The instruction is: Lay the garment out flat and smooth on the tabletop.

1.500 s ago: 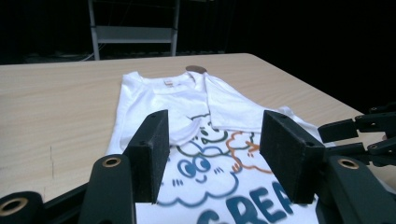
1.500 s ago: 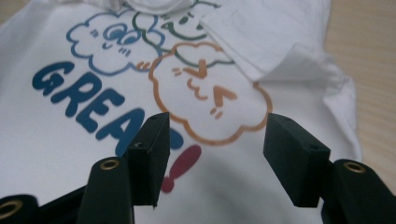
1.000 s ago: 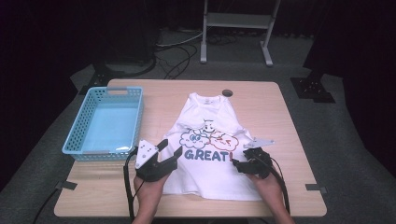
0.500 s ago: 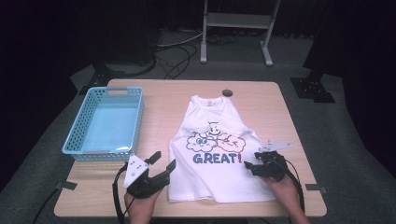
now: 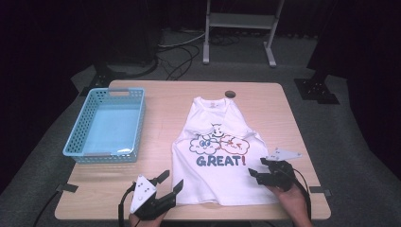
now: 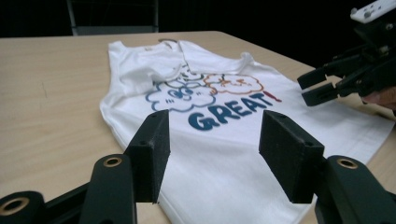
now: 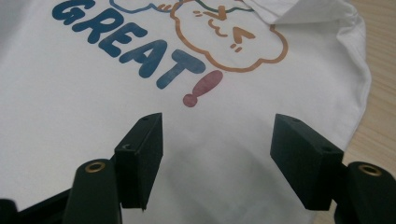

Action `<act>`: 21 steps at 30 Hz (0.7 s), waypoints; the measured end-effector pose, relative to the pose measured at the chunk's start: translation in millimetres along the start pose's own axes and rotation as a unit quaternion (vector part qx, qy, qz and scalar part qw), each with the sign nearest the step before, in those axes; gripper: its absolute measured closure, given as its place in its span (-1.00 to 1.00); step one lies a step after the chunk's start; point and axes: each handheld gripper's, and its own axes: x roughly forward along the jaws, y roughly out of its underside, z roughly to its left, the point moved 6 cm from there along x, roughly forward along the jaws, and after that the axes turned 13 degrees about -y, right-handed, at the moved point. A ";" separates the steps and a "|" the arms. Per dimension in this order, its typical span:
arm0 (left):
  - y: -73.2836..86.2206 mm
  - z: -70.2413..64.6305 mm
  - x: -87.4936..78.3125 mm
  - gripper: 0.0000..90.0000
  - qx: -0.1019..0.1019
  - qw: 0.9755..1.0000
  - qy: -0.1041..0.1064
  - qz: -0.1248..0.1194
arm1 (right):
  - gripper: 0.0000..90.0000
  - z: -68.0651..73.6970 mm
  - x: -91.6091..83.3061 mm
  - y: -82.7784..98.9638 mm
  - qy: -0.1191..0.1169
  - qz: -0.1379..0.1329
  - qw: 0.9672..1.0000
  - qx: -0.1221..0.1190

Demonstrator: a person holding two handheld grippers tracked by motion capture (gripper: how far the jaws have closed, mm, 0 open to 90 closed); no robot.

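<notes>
A white sleeveless shirt (image 5: 217,156) printed with cartoon clouds and "GREAT!" lies flat on the wooden table (image 5: 161,109), neck away from me. My left gripper (image 5: 171,180) is open by the shirt's near-left hem corner, low over the table's front edge. In the left gripper view its jaws (image 6: 215,140) frame the shirt (image 6: 140,70) with nothing between them, and the right gripper (image 6: 306,87) shows beyond. My right gripper (image 5: 257,166) hovers over the shirt's lower right part. Its jaws (image 7: 217,144) have just been opening and stand open above the cloth (image 7: 280,84), holding nothing.
An empty light blue plastic basket (image 5: 106,125) stands on the left side of the table. A small dark round thing (image 5: 230,93) sits at the back edge, above the shirt's neck. A metal stand (image 5: 239,28) and cables are on the floor behind the table.
My left gripper has drawn back toward the front edge, off the shirt's lower left. My right gripper has slid right, toward the shirt's right edge. The shirt lies as before.
</notes>
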 end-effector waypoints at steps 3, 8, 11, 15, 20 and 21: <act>12.3 -4.2 -0.7 0.05 0.001 1.000 0.003 0.008 | -0.26 1.1 0.3 1.9 -0.003 -0.001 1.000 0.003; 26.9 -11.1 -3.8 0.23 0.011 1.000 0.007 0.023 | -0.28 1.9 1.7 1.9 -0.007 -0.002 1.000 0.003; 34.3 -13.7 -4.3 0.33 0.017 0.999 0.005 0.039 | -0.28 2.5 3.2 0.9 -0.008 0.000 1.000 0.001; 42.6 -14.8 -4.7 0.41 0.022 0.998 0.000 0.059 | -0.28 3.2 4.7 1.0 -0.011 0.002 1.000 -0.001; 47.8 -14.5 -5.8 0.44 0.029 0.997 -0.007 0.072 | -0.28 2.6 5.6 4.4 -0.011 0.005 1.000 0.000; 48.5 -14.4 -5.8 0.45 0.029 0.997 -0.007 0.074 | -0.28 2.3 5.9 5.2 -0.011 0.006 1.000 0.001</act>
